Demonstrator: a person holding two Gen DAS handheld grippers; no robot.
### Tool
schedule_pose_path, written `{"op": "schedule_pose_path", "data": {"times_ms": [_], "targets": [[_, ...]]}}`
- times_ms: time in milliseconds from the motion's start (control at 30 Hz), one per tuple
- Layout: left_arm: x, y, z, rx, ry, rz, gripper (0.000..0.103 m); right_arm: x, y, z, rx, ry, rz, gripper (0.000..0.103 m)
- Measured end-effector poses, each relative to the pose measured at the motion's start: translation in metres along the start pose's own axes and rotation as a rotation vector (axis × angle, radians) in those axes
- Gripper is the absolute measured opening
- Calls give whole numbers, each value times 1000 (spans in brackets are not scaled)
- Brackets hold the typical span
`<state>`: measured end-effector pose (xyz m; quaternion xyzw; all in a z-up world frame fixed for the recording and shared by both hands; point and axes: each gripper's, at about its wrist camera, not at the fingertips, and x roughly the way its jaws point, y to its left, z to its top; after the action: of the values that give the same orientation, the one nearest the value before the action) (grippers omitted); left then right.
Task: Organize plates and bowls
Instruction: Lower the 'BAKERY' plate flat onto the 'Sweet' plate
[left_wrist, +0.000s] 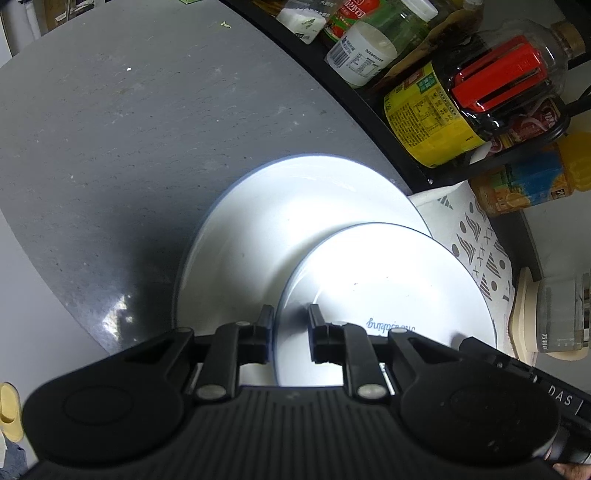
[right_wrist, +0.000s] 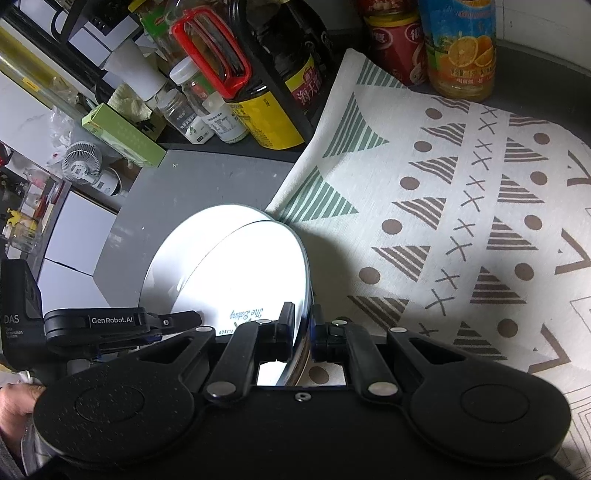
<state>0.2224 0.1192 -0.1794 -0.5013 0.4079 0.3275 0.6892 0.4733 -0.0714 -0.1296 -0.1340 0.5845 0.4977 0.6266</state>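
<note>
The grey stone countertop (left_wrist: 110, 147) carries 2 white plates and a patterned cloth (right_wrist: 461, 206). The larger plate (left_wrist: 280, 221) lies flat on the countertop, its far edge touching the cloth. The smaller plate (left_wrist: 388, 280), printed with blue script, sits tilted over the larger plate's near side. The right gripper (right_wrist: 303, 325) is clenched on the smaller plate's rim, 1 finger either side. The left gripper (left_wrist: 291, 325) straddles the opposite rim, its jaws slightly parted; pad contact cannot be told. A rack of sauce bottles (left_wrist: 461, 96) stands behind.
</note>
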Motion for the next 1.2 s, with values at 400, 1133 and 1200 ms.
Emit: {"op": "schedule_pose_path", "data": {"times_ms": [400, 1133, 1200], "targets": [[0, -10, 7, 65, 21, 58, 16, 3, -1, 0, 19, -19, -7, 4], [-44, -2, 29, 74, -81, 51, 70, 18, -1, 1, 52, 11, -17, 11], [-49, -5, 30, 104, -104, 69, 70, 20, -2, 2, 57, 13, -16, 11]]}}
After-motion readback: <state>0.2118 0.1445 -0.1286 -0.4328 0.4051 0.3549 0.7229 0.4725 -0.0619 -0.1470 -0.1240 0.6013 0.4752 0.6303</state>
